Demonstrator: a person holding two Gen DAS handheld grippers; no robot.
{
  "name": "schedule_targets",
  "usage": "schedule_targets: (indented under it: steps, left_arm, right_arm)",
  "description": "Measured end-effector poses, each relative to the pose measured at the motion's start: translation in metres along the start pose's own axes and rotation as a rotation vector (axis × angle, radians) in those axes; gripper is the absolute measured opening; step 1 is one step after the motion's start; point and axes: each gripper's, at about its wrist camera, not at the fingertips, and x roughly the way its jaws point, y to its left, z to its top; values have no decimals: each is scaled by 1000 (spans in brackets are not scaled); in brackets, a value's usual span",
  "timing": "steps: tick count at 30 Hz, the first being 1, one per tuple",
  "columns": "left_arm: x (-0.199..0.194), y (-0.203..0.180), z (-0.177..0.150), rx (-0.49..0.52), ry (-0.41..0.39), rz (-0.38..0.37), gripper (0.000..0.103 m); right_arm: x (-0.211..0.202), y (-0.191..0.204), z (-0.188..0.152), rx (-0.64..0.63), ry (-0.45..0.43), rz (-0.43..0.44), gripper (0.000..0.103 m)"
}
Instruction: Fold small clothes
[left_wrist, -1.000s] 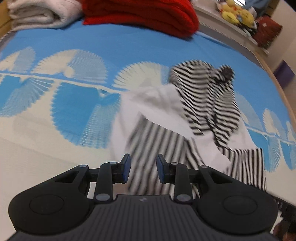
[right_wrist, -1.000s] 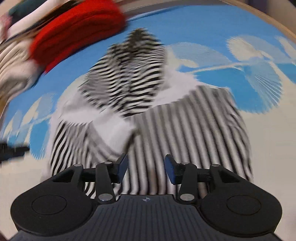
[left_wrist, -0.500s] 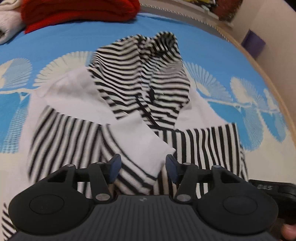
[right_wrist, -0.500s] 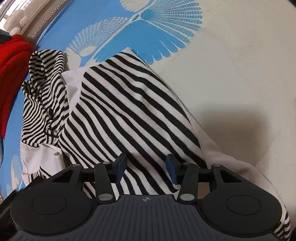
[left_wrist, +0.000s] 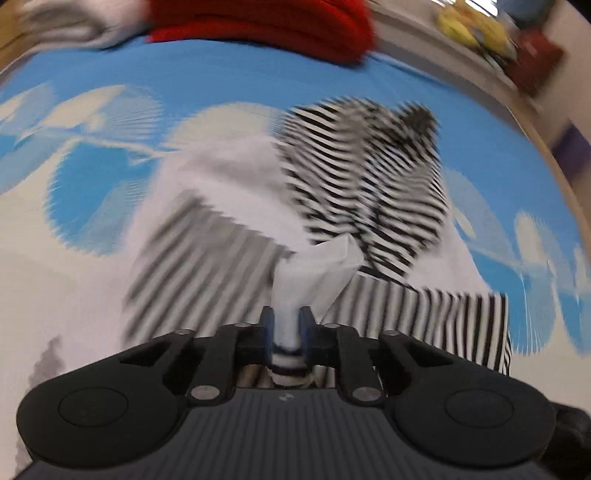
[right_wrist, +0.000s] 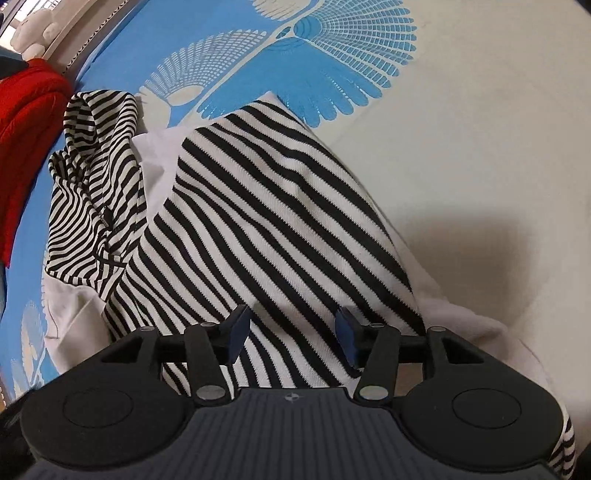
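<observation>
Fingers (left_wrist: 266, 330) of the left gripper (left_wrist: 284, 332), having just closed, are clamped on a white sleeve cuff (left_wrist: 295, 291) of the striped hooded top (right_wrist: 266, 206), spread on the blue patterned bedspread (right_wrist: 236, 40). Right gripper (right_wrist: 291, 332) fingers, having just widened, are held apart over striped fabric, gripping nothing.

My left tool (left_wrist: 283, 328) and right tool (right_wrist: 291, 328) look alike: black rounded housings, ribbed grey centre plate, silver screws, blue-padded fingers (right_wrist: 236, 330).

Bare bedspread (right_wrist: 480, 129) beside striped top (right_wrist: 277, 206); red knit pile (left_wrist: 266, 26) blocks far edge.
</observation>
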Motion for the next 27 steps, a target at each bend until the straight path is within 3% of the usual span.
schedule_targets:
  steps: [3,6,9,11,13,16,18,20,21,22,24,27]
  left_arm:
    - [-21,42,1,-134,-13,57,14]
    - [-18,83,3,-256,23,128,17]
    - [-3,104,10,-299,87,107,26]
    - [5,108,16,-299,102,56,30]
    - [14,102,23,-237,85,-5,46]
    - [36,94,22,-166,114,-34,49]
    - [51,90,15,-139,159,-36,49]
    - [60,83,9,-77,199,-13,46]
    - [59,77,7,-34,190,-2,34]
    - [56,72,7,3,179,2,3]
    - [44,69,8,51,145,25,1]
    - [13,77,11,15,71,45,1]
  right_arm:
    - [-3,3,-1,3,-9,0,53]
    - [-5,5,-1,3,-23,-3,53]
    - [-5,6,-1,9,-32,-17,53]
    - [-5,7,-1,20,-35,-21,53]
    - [-6,10,-1,13,-48,-22,53]
    - [-9,16,-3,-24,-83,-35,53]
    - [-17,25,-4,-103,-163,-69,53]
    - [-29,38,-5,-213,-282,-116,55]
    - [-34,42,-4,-242,-317,-119,57]
    - [-38,44,-3,-256,-338,-112,57]
    - [-42,44,3,-256,-360,-102,58]
    - [-36,36,12,-205,-310,-92,58]
